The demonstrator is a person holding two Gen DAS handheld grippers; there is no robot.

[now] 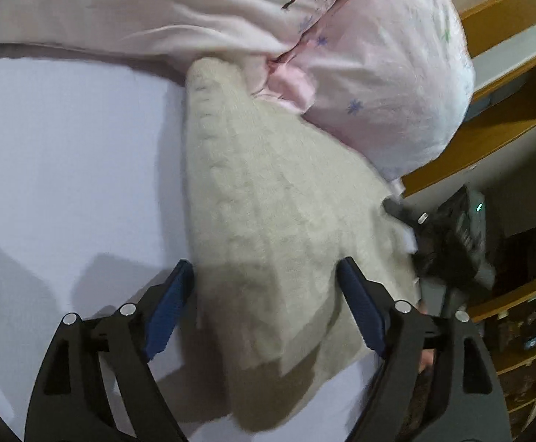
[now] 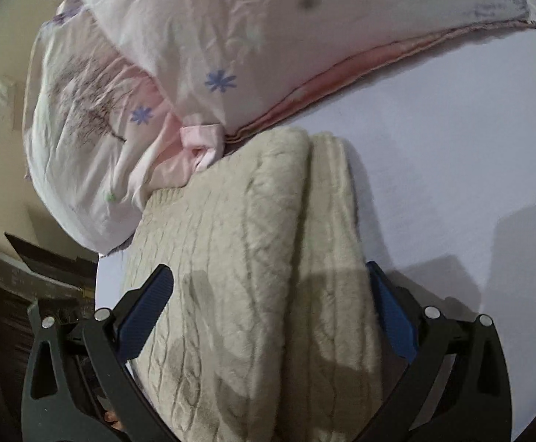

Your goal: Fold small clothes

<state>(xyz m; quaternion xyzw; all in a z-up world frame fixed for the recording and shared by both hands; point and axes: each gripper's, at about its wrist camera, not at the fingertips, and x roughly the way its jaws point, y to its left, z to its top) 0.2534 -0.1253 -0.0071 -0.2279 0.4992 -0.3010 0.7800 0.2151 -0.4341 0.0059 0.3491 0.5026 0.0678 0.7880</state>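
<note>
Left tool point(image 1: 264, 276) sits nearest, blue pads spread wide over the near end of the cream cable-knit sweater point(image 1: 268, 221). Right tool point(image 2: 270, 280) likewise stands apart, straddling the sweater point(image 2: 253, 276). Sweater lies folded on the white bed sheet point(image 1: 65, 147), long axis running away toward the pink floral duvet point(image 1: 378, 92), far end touching it. Right view alone shows the fold crease; left view alone shows wooden shelves point(image 1: 489, 129).
</note>
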